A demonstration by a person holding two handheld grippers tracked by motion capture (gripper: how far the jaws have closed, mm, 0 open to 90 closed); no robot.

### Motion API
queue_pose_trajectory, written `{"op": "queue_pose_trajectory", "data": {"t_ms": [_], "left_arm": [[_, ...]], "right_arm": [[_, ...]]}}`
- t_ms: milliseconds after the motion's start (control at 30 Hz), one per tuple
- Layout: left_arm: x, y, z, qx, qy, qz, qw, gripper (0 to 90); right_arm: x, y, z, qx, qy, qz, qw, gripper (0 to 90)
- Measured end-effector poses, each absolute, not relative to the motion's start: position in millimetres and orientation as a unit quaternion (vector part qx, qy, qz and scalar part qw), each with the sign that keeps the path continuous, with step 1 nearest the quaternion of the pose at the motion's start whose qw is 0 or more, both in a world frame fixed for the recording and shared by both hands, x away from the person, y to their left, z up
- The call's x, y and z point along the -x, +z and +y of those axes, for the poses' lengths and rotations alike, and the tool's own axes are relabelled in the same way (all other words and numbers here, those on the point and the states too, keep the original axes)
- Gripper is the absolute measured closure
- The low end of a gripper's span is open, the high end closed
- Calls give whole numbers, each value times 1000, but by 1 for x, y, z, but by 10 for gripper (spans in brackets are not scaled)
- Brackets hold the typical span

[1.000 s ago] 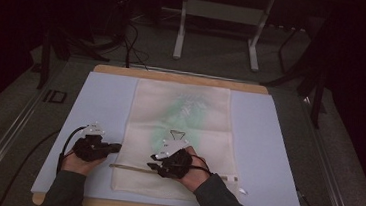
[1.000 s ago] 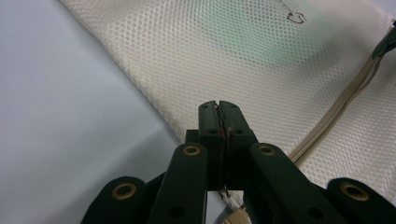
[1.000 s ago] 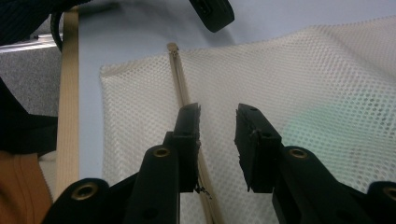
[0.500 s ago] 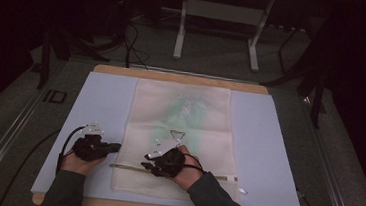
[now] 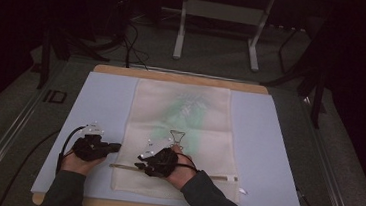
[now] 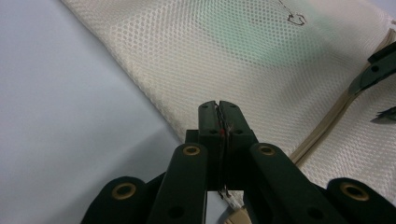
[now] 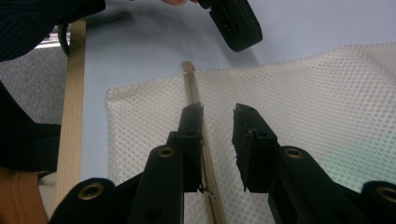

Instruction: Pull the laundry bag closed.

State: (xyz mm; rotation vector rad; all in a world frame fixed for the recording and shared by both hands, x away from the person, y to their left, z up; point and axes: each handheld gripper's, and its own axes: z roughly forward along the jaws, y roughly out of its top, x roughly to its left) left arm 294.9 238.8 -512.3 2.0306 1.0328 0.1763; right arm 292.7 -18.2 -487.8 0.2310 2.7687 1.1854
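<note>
- The mesh laundry bag (image 5: 181,133) lies flat on the pale blue surface (image 5: 106,101), its zipper (image 5: 214,176) running across the end nearest the person.
- A green item (image 5: 190,113) shows faintly through the mesh.
- The left tool (image 6: 218,112) is closed, pinching the bag's edge by the zipper's end.
- The right tool (image 7: 218,116) hangs over the zipper, jaws apart and just now narrowing; the zipper tape runs between them, not pressed.
- A wire hook (image 5: 177,135) lies on the bag, just beyond the right tool.
</note>
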Motion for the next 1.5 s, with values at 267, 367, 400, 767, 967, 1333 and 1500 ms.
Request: {"op": "queue_pose_trajectory", "data": {"t_ms": [267,367,400,767,967,1333,1500], "left_arm": [[-295,-512,240,-807,71,412,417,882],[-295,-512,240,-806,72,412,418,881],[-295,-512,240,-806,72,413,418,881],[-295,-512,239,-807,72,413,417,880],[-295,-512,240,-807,73,413,417,877],[-294,-511,242,-804,74,414,419,867],[-294,-511,242,-803,75,415,420,863]], "right_arm": [[-292,-489,-9,-70,392,916,55,741],[-291,-490,-6,-68,392,916,54,746],[-291,-490,-5,-68,392,916,53,747],[-291,-496,6,-63,392,916,48,765],[-290,-498,14,-59,389,918,46,774],[-290,-504,31,-56,383,921,44,809],[-292,-506,36,-54,378,923,45,828]]}}
